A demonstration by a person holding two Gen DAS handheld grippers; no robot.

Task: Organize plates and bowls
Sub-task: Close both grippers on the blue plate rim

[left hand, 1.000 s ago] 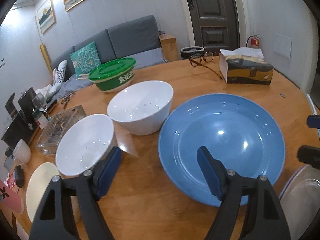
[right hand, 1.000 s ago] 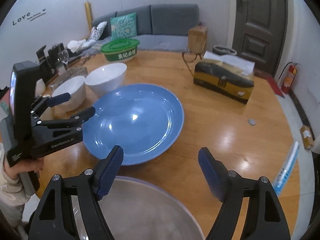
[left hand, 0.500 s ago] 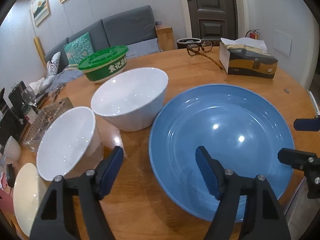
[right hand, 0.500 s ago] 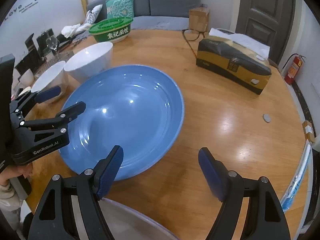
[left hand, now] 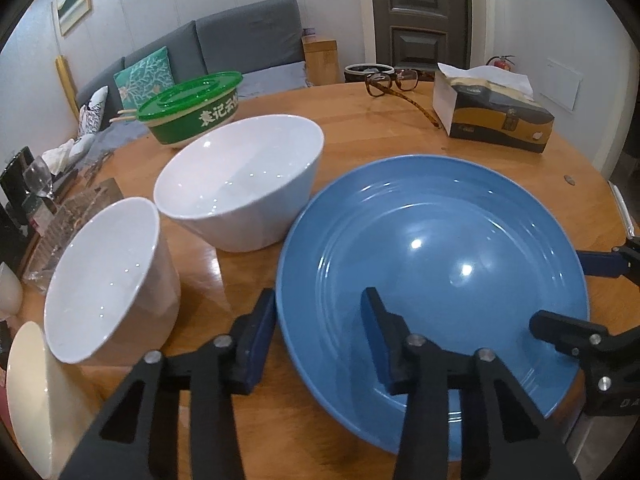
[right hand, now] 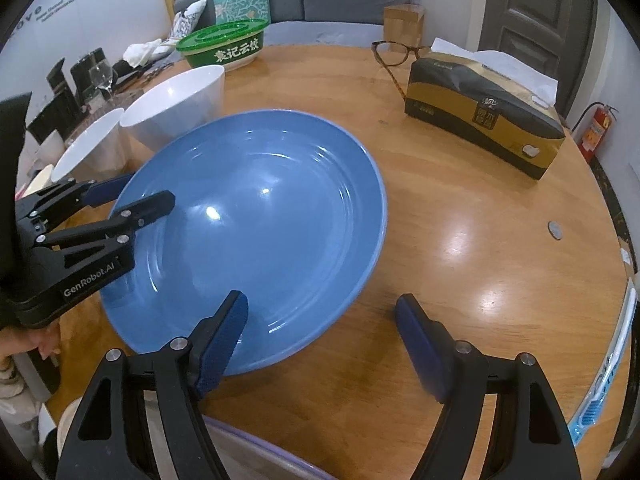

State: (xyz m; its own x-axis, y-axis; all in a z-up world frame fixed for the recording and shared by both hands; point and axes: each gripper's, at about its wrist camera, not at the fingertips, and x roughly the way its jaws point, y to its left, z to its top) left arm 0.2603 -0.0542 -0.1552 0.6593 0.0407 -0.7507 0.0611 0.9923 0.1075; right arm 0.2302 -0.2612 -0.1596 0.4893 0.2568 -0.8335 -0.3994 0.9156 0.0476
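Observation:
A large blue plate [left hand: 432,280] lies on the round wooden table; it also shows in the right wrist view [right hand: 256,216]. My left gripper [left hand: 320,336] is open and straddles the plate's near-left rim, one finger outside, one over the plate. It shows in the right wrist view [right hand: 132,200] too. My right gripper [right hand: 322,340] is open, its left finger over the plate's near rim, its right finger above bare table. Two white bowls stand left of the plate: a larger one [left hand: 244,180] and a smaller one [left hand: 108,280].
A green lidded container [left hand: 192,108], glasses [left hand: 394,84] and a tissue box [left hand: 492,116] sit at the far side. A cream plate [left hand: 28,396] lies at near left. A metal tray rim [right hand: 256,452] lies below my right gripper. A coin [right hand: 555,229] lies at right.
Both grippers moved forward and down to the blue plate. The left gripper's jaws now straddle its left rim and have narrowed. The right gripper's left finger reached the near rim.

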